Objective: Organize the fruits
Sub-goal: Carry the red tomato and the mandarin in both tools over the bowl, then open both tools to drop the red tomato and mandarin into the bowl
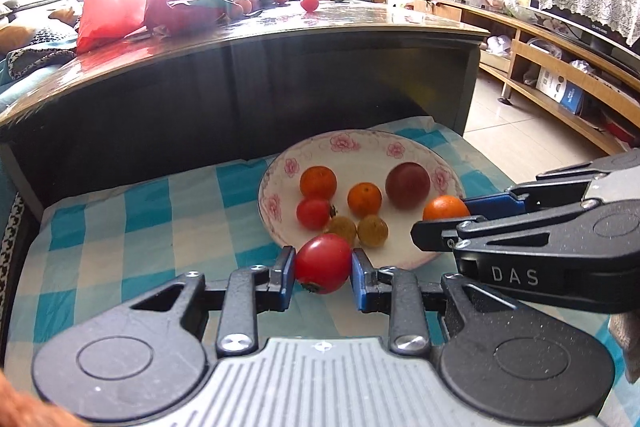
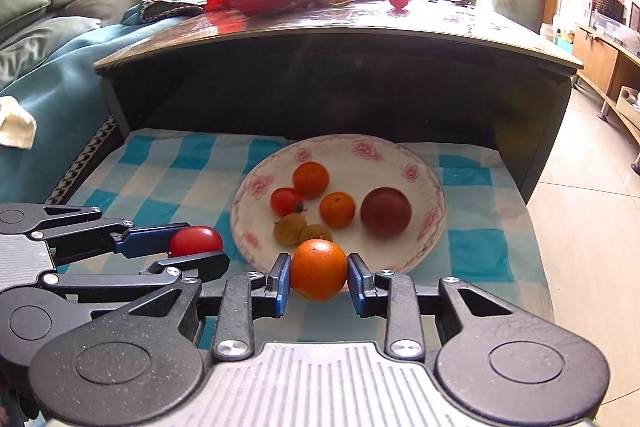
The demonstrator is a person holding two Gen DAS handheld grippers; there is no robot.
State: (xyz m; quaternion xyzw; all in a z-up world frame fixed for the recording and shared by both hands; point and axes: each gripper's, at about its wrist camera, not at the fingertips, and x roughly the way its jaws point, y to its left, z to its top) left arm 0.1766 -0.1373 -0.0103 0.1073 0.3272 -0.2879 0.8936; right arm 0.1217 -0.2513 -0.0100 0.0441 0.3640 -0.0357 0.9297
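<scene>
A white plate with pink flowers sits on a blue checked cloth. It holds several fruits: two oranges, a small red tomato, a dark plum and two yellowish fruits. My left gripper is shut on a red tomato just above the plate's near rim. My right gripper is shut on an orange over the plate's near right edge. The two grippers are side by side.
A dark glass-topped table stands behind the plate, with a red bag, more tomatoes and oranges and boxes on it. A sofa lies to the left. A wooden TV shelf stands at the right.
</scene>
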